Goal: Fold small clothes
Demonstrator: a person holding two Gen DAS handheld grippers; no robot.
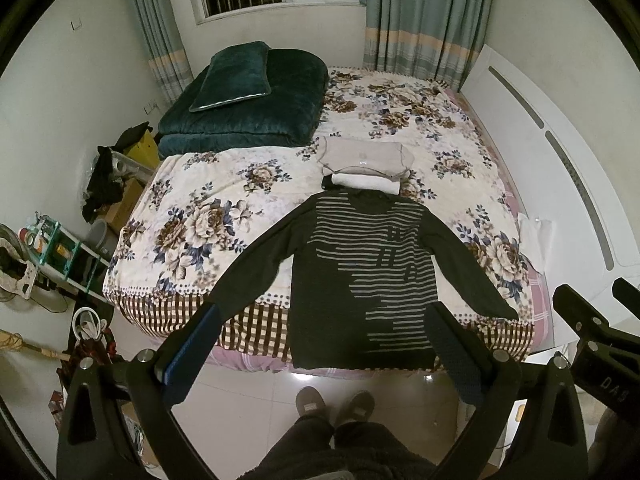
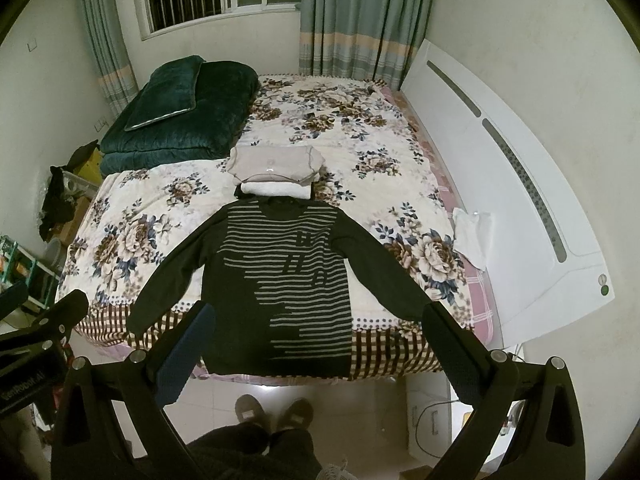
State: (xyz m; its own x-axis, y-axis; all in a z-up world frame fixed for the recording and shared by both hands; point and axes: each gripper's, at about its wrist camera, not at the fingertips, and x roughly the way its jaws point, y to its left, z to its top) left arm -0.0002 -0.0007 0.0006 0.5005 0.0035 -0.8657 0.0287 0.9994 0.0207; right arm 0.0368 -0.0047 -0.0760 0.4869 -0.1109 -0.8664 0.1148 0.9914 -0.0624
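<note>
Sweater (image 1: pixel 360 272) flat on floral bed (image 1: pixel 208 216) (sleeves spread).

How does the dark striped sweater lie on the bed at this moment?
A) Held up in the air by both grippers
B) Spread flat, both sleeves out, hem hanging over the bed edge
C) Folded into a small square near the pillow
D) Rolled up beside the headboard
B: the striped sweater lies flat on the floral bedspread with both sleeves angled outward and its hem past the edge, and neither gripper touches it.
</note>
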